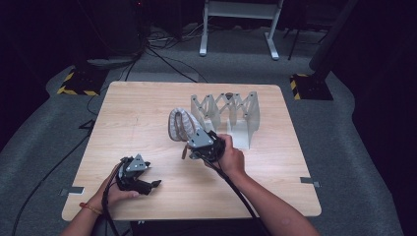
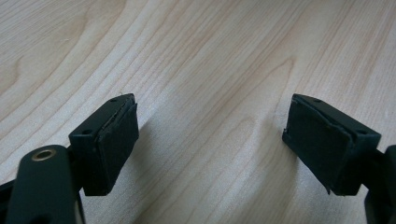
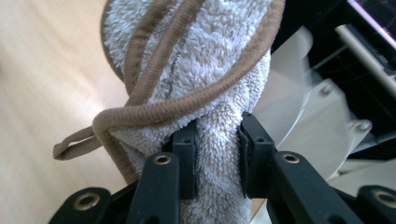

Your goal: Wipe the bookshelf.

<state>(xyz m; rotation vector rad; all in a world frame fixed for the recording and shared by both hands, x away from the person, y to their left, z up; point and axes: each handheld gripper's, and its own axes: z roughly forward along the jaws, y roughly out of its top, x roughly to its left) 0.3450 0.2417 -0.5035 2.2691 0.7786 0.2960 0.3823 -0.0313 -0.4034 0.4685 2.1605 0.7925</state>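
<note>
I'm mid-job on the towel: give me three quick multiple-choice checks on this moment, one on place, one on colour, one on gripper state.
1. Where is the white folding rack?
A. On the table's far half, beyond the towel
B. On the floor
C. Under the left gripper

2. What colour is the towel's edge trim?
A. Blue
B. Brown
C. Black

3. How are the grippers?
A. Both open
B. Left shut on the towel
C. Right gripper shut on the towel, left gripper open

Key: 1 A, the high view shows the rack standing on the table behind the towel. 2 B, a brown cord runs along the white pile. 3 C, the right pads squeeze terry cloth; the left jaws stand apart over bare wood.
</note>
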